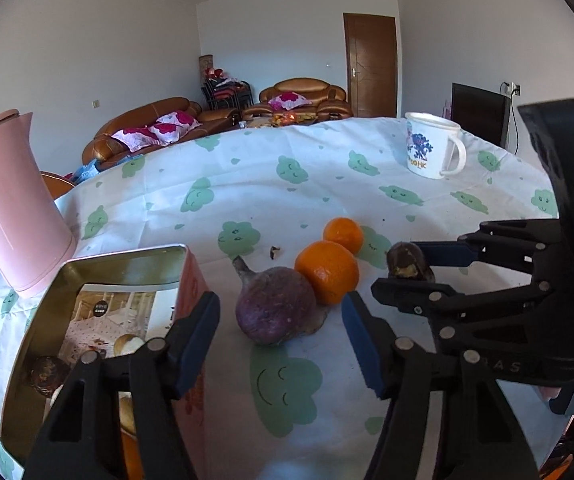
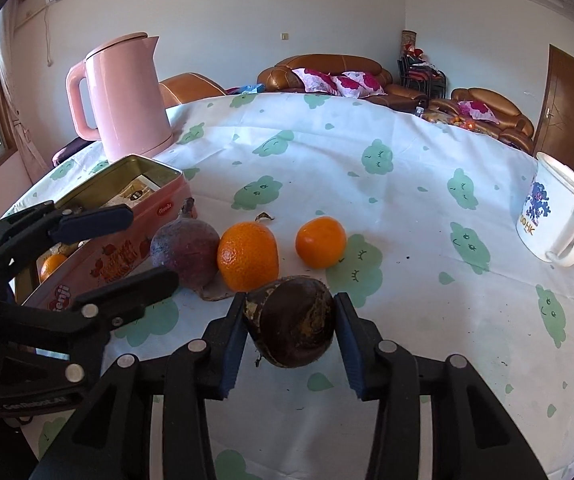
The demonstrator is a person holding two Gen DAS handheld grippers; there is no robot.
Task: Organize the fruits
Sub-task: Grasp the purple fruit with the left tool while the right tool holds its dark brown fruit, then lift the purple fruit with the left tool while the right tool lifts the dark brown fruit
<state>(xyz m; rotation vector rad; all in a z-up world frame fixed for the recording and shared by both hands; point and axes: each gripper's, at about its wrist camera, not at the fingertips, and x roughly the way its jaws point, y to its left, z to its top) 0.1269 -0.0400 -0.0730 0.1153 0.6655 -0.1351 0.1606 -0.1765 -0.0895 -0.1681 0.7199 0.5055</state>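
1. The right gripper [image 2: 289,330] is clamped on a dark brown fruit [image 2: 292,322]; both blue pads press its sides, near the front edge of the table.
2. The left gripper [image 1: 281,338] stands partly open. Its pads flank the purple fruit [image 1: 275,310] without touching it.
3. The purple fruit lies on the tablecloth [image 1: 247,184], just right of the pink tin [image 2: 119,252]. A papery scrap lies under its near side.
4. A large orange [image 2: 247,256] touches the purple fruit on its right. A smaller orange [image 2: 320,242] lies apart, farther right.
5. The pink tin is open, at the left edge of the table. Inside it are another orange [image 2: 51,266], a dark round fruit [image 1: 47,374] and printed packets.
6. A pink kettle [image 2: 125,96] stands behind the tin, at the far left.
7. A white mug [image 2: 555,216] with a blue print stands at the far right, well apart from the fruit.
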